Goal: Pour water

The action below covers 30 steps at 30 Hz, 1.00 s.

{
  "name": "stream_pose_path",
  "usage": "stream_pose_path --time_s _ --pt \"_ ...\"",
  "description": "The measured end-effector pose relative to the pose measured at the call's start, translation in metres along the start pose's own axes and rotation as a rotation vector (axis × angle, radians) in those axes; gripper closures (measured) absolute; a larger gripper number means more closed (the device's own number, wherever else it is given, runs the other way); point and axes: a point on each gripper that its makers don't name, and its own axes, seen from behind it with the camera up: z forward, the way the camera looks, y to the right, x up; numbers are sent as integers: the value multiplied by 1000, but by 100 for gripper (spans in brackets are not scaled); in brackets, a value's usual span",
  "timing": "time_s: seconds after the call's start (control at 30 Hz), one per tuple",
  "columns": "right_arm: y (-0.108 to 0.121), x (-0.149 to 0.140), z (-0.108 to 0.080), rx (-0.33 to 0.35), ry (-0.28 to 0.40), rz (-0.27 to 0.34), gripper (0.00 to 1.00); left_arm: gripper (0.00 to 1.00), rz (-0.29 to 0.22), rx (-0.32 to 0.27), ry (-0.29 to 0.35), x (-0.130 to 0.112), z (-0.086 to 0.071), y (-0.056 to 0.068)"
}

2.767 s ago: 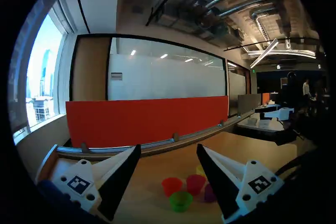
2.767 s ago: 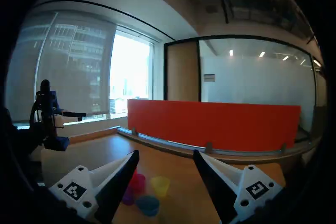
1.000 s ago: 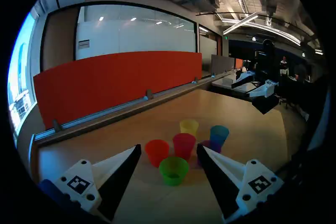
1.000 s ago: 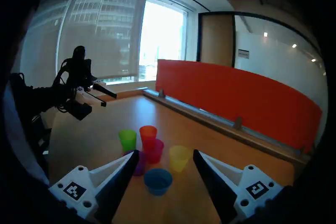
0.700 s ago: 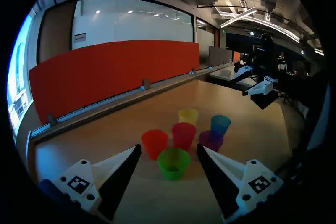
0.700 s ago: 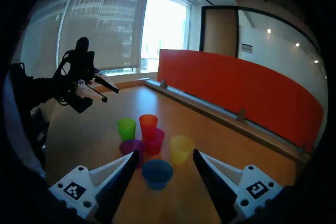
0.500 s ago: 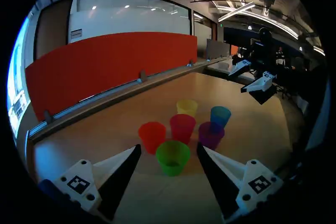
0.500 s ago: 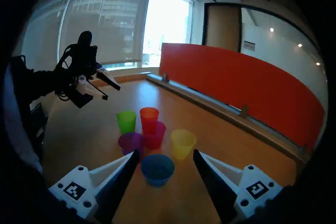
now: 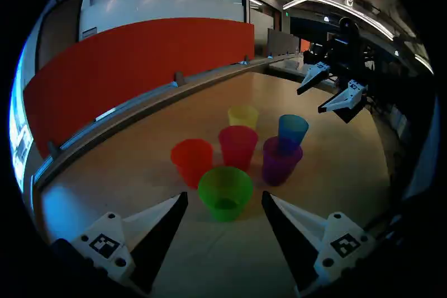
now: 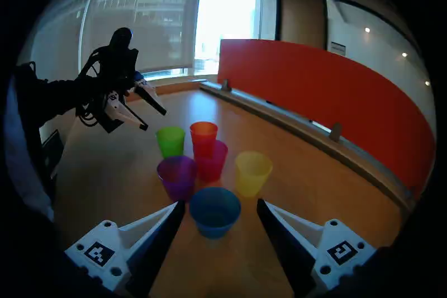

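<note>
Hovering pre-grasp: left gripper [image 9: 222,196] jaws apart, green cup [image 9: 225,189] just ahead btwn tips; right gripper [image 10: 219,204] likewise w/ blue cup [image 10: 214,213] (nothing gripped). Next prob: advance, clamp, tilt.

The left hand-held gripper [image 9: 223,193] has dropped toward the green cup [image 9: 225,189], the right hand-held gripper [image 10: 220,202] toward the blue cup [image 10: 214,212].

- green cup [image 9: 225,192]: see-through plastic, upright, nearest one in the left gripper view
- orange cup [image 9: 191,159], pink cup [image 9: 238,146], purple cup [image 9: 278,159]: upright, packed in a row just behind it
- yellow cup [image 9: 243,116] and blue cup [image 9: 293,130]: upright, back row
</note>
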Motion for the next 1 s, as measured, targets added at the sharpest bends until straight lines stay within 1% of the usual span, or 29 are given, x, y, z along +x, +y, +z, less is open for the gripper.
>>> stream_pose_path --time_s 0.27,0.37,0.67,1.0 --pt "1 -16 7 10 -36 0 0 2 23 -2 -57 -18 17 -3" --pt "2 -20 11 13 -46 -2 0 2 20 -11 -73 -22 22 -3" --pt "4 -23 20 19 -61 -4 0 2 16 -22 -85 -26 36 -4" --pt "5 -27 25 24 -71 -15 1 1 15 -32 -86 -26 50 -5"
